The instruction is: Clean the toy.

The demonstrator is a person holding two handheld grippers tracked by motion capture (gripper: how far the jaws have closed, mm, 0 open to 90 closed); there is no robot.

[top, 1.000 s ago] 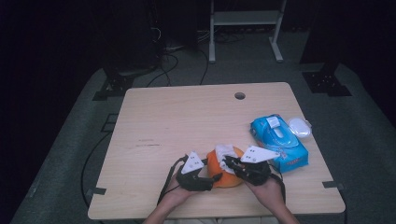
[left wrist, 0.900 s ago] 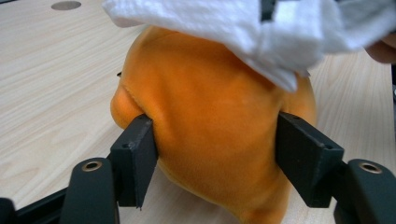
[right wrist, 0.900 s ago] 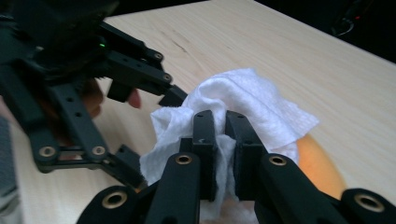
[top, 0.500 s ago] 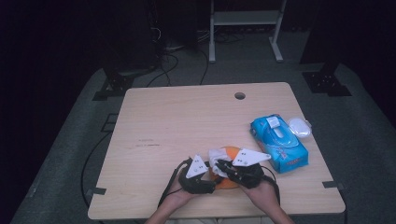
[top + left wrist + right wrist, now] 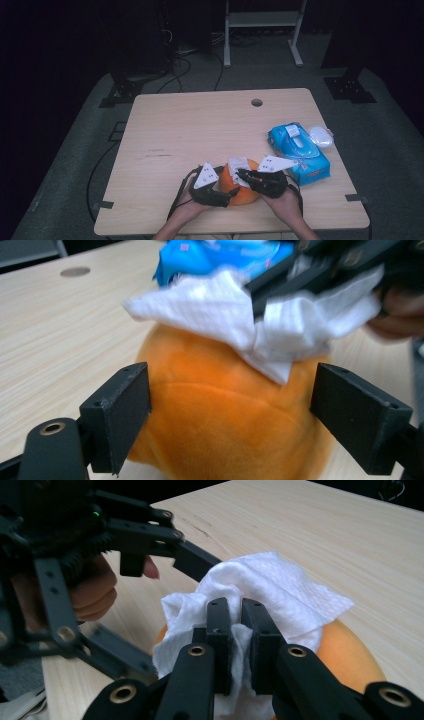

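Dark floor with trailing cables surrounds a pale wooden table (image 5: pixel 200 130) that takes up the middle of the high view. Near the table's lower edge, a little right of centre, sits an orange plush toy (image 5: pixel 240 192), round and soft. A white wet wipe (image 5: pixel 238 165) lies crumpled over its top.

Left gripper (image 5: pixel 218 196) sits at the toy's left side in the high view. Its jaws have just been opening; in the left gripper view they stand wide on either side of the orange plush toy (image 5: pixel 225 425), which lies between them, the pads close beside its flanks but not visibly pressing.

Right gripper (image 5: pixel 246 175) reaches in from the lower right of the high view. In the right gripper view its jaws are clamped tight on a fold of the wet wipe (image 5: pixel 260 595), bunched on top of the toy.

At the right of the table lies a blue pack of wet wipes (image 5: pixel 298 150), with a small white object (image 5: pixel 320 136) just beside its upper right corner.
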